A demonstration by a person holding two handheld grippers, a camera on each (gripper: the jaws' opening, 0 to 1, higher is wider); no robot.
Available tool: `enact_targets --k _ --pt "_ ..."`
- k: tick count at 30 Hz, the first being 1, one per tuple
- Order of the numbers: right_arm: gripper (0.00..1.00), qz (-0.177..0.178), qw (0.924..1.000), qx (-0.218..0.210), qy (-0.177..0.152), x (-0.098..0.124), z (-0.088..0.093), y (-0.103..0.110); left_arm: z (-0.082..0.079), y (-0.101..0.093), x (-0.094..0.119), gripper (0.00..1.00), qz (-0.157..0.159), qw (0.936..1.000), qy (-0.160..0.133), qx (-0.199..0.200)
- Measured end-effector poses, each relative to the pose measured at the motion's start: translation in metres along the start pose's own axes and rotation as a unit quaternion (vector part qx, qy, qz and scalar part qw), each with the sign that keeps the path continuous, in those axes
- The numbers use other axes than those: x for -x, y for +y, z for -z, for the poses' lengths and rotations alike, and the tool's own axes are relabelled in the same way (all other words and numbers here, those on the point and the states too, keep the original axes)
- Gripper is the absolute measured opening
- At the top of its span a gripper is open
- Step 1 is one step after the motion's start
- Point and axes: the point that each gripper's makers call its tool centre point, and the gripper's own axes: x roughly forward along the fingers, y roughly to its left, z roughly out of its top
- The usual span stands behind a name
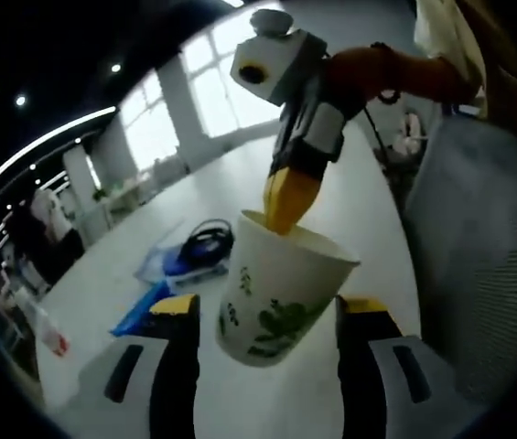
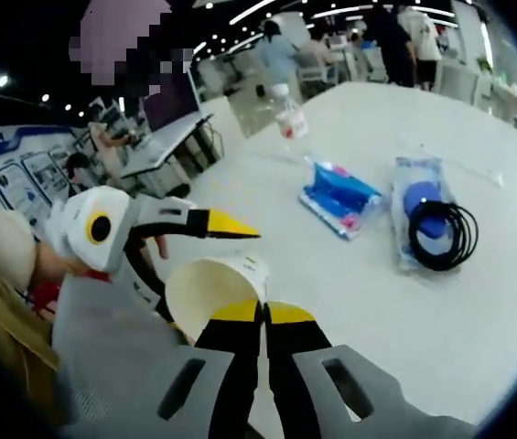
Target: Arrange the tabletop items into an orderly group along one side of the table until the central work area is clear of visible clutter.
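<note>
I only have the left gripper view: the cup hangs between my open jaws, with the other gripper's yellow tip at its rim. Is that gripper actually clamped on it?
Observer: Yes. In the right gripper view the right gripper has its jaws closed together on the rim of the paper cup.
Operator: Anything inside the cup?
Observer: The right gripper view looks into its mouth. The part of the inside that shows is bare, with nothing in it.

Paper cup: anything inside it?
In the right gripper view the paper cup interior looks bare, but the right gripper, shut on its rim, hides part. In the left gripper view, a yellow jaw dips inside.
</note>
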Motion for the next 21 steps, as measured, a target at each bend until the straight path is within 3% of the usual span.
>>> enact_targets --k 8,21 --pt "0.02 -0.009 0.9998 -0.014 -0.013 0.001 -0.008 0.004 0.002 0.000 0.000 0.42 -0.001 1.0000 0.007 -0.003" --pt "0.02 0.013 0.9995 -0.022 -0.016 0.001 -0.012 0.000 0.002 -0.002 0.000 0.39 0.000 0.9999 0.007 0.008"
